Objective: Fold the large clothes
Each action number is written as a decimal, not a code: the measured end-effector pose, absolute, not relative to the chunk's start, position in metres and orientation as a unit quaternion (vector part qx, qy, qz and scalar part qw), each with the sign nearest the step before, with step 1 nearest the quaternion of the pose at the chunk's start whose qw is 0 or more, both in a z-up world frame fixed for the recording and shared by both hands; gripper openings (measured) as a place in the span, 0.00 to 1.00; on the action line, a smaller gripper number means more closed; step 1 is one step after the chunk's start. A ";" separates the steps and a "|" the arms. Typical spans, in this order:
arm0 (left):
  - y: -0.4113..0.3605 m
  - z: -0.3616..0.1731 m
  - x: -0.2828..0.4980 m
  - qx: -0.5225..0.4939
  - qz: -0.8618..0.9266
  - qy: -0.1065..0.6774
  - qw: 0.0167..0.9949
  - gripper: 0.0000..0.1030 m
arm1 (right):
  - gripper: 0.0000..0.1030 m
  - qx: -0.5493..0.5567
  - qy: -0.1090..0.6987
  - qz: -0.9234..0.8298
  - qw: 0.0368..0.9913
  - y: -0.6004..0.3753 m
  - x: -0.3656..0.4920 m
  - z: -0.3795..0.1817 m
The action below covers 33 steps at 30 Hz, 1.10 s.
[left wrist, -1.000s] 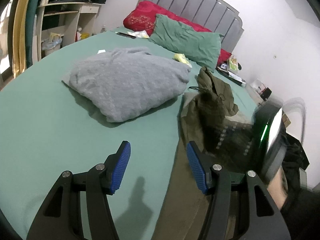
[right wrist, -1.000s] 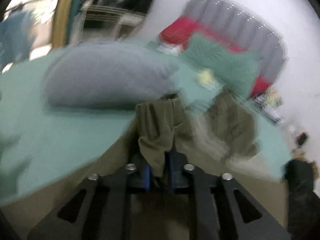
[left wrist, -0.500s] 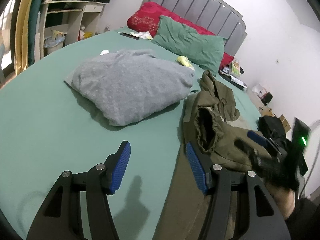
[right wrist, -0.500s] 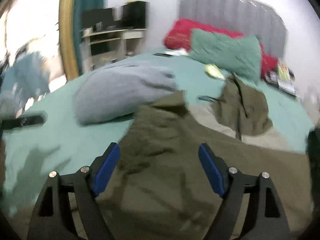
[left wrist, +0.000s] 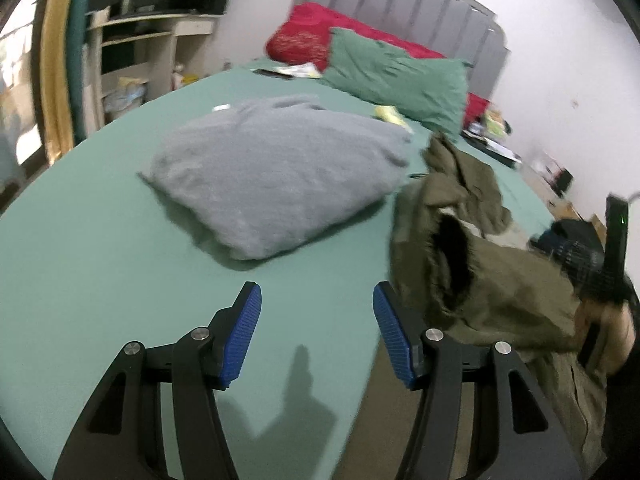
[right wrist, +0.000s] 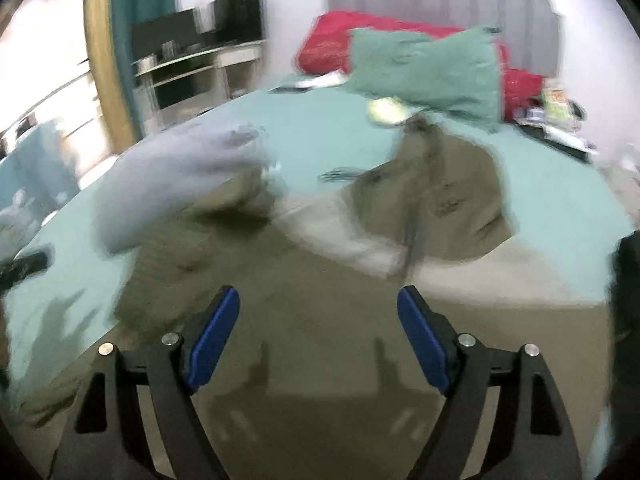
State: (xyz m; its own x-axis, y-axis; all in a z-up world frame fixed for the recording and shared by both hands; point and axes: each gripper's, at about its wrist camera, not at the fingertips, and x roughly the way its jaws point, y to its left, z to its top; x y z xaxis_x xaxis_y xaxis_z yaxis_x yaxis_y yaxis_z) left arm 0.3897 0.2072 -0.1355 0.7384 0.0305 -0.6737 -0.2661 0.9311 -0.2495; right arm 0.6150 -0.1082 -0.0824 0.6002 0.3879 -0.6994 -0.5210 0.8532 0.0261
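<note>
An olive green jacket (left wrist: 492,280) lies spread on the green bed sheet (left wrist: 100,264), with a sleeve cuff folded over its body. It fills the lower right wrist view (right wrist: 340,320). My left gripper (left wrist: 316,336) is open and empty above the sheet, just left of the jacket's edge. My right gripper (right wrist: 318,336) is open and empty above the jacket's body. It also shows in the left wrist view (left wrist: 592,276) at the right edge. A folded grey sweater (left wrist: 276,176) lies further up the bed.
Green pillow (left wrist: 396,76) and red pillow (left wrist: 312,36) lie against the grey headboard. A shelf unit (left wrist: 132,60) stands left of the bed. Small items (left wrist: 492,132) lie at the bed's right edge. A small yellow thing (left wrist: 390,114) lies by the sweater.
My right gripper was shut on the jacket's sleeve one second ago; it let the sleeve go onto the jacket, opened and drew back. My left gripper stayed open and shifted slightly.
</note>
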 end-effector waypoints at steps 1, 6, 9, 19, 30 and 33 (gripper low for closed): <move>0.211 -0.139 0.391 -0.166 0.090 0.356 0.915 0.60 | 0.79 -0.085 0.369 0.232 0.896 -0.121 0.645 -0.080; 0.231 -0.159 0.398 -0.154 0.145 0.383 0.899 0.60 | 0.79 -0.010 0.389 0.127 0.913 -0.177 0.763 -0.082; 0.243 -0.168 0.402 -0.146 0.186 0.391 0.889 0.60 | 0.79 0.034 0.406 0.087 0.909 -0.193 0.814 -0.093; 0.225 -0.192 0.411 -0.146 0.117 0.431 0.883 0.60 | 0.09 0.050 0.423 0.108 0.898 -0.165 0.892 -0.134; 0.196 -0.165 0.405 -0.145 0.055 0.415 0.897 0.60 | 0.03 -0.156 0.321 0.212 0.910 -0.130 0.722 -0.027; 0.196 -0.161 0.400 -0.153 0.040 0.417 0.895 0.60 | 0.03 -0.280 0.288 0.239 0.884 -0.119 0.629 -0.020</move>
